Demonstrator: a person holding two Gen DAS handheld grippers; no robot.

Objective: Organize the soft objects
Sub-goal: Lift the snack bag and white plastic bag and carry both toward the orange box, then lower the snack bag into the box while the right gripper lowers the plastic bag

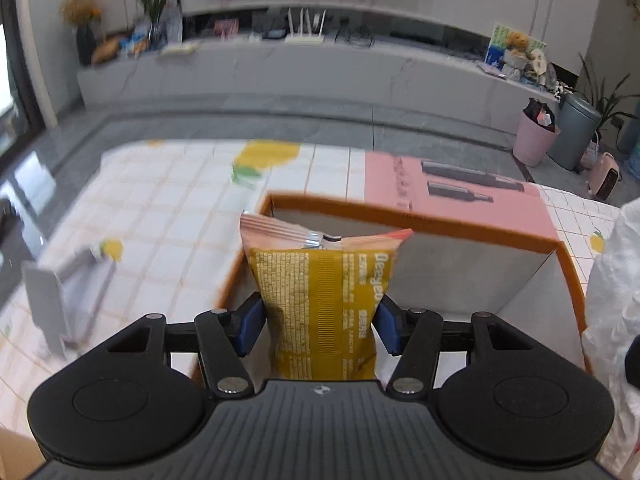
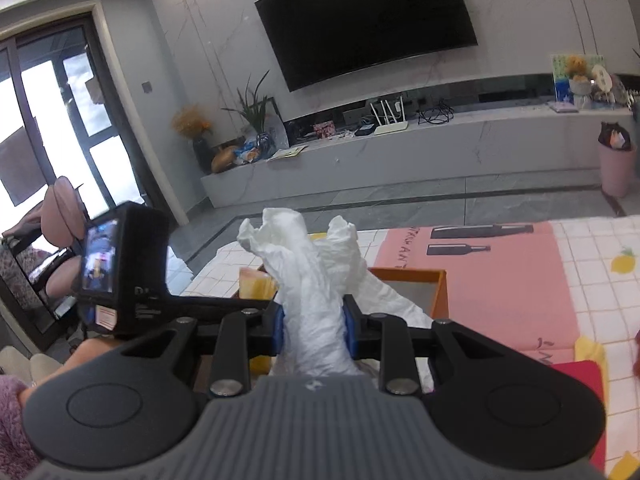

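My left gripper [image 1: 319, 322] is shut on a yellow snack bag [image 1: 320, 280] and holds it upright over the near left corner of an orange-rimmed open box [image 1: 440, 220]. My right gripper [image 2: 313, 328] is shut on a crumpled white plastic bag [image 2: 312, 280], held above the same box [image 2: 416, 274]. The white bag also shows at the right edge of the left wrist view [image 1: 612, 280]. The snack bag shows as a yellow patch in the right wrist view [image 2: 256, 282], behind the left gripper's camera [image 2: 116, 268].
The box stands on a table with a white checked lemon-print cloth [image 1: 160, 208]. A pink sheet with bottle pictures [image 1: 460, 184] lies behind the box. A grey stand [image 1: 52, 304] lies at the table's left. A red item [image 2: 576, 376] lies at the near right.
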